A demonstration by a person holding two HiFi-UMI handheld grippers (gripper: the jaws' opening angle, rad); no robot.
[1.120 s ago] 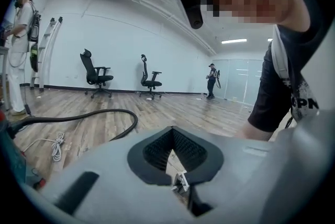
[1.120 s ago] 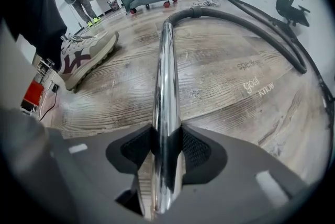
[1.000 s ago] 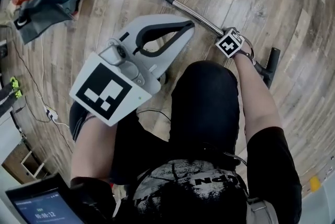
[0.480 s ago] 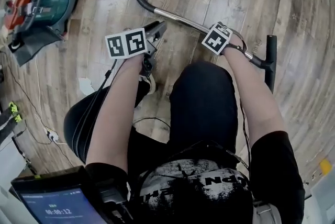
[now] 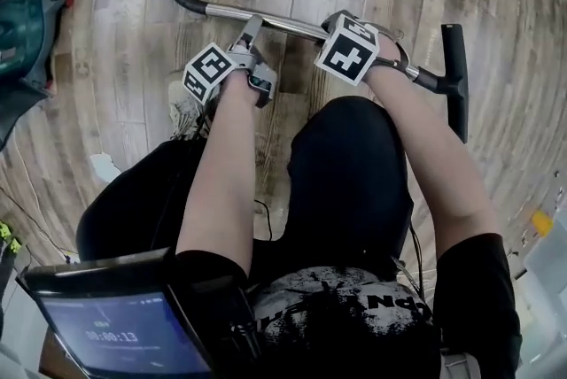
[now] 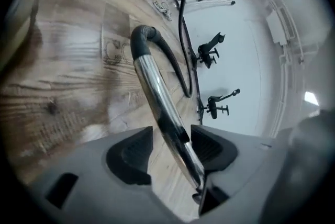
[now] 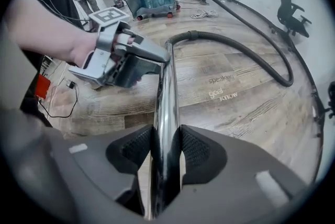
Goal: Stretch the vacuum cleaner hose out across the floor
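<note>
Right gripper (image 7: 166,139) fingers clench the shiny chrome vacuum tube (image 5: 283,23) for hauling; left gripper (image 6: 170,140) fingers, just opened, straddle it, released.

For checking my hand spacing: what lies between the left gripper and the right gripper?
Only a short bare stretch of the metal tube; the head view shows it.

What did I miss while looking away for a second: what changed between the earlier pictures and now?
The left gripper dropped from near the head camera to the metal tube and rolled over; its jaws have just been opening and now straddle the tube without clamping it. The right gripper stayed shut on the tube.
</note>
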